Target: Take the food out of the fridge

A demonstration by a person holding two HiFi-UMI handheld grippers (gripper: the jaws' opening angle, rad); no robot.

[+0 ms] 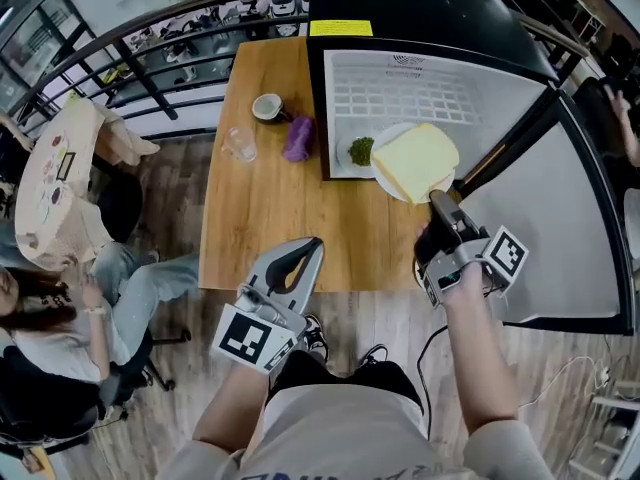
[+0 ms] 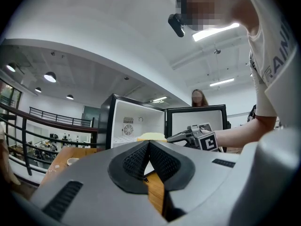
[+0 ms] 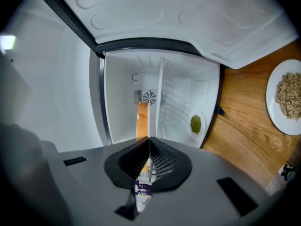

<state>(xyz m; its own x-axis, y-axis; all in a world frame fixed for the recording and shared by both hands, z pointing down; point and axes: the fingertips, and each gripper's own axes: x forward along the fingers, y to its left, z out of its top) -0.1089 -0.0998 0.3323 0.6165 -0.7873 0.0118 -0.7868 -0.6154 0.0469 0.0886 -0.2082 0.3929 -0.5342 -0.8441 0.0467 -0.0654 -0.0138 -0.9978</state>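
Open fridge (image 1: 400,93), plate (image 1: 384,181) across its mouth, door (image 1: 590,238) flanking right

Black fridge (image 1: 420,8), white inside. Pale yellow slab (image 1: 415,160) on a white plate (image 1: 388,186). Green food (image 1: 361,150), purple cloth (image 1: 299,138), white cup (image 1: 267,107), light brown wood-grain surface (image 1: 260,208).

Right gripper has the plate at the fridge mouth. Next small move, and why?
Probably draw the right gripper back toward the person: its jaws are shut on the rim of the round white plate carrying the pale yellow slab, which straddles the mouth of the open black fridge. Bare wooden table lies just left.
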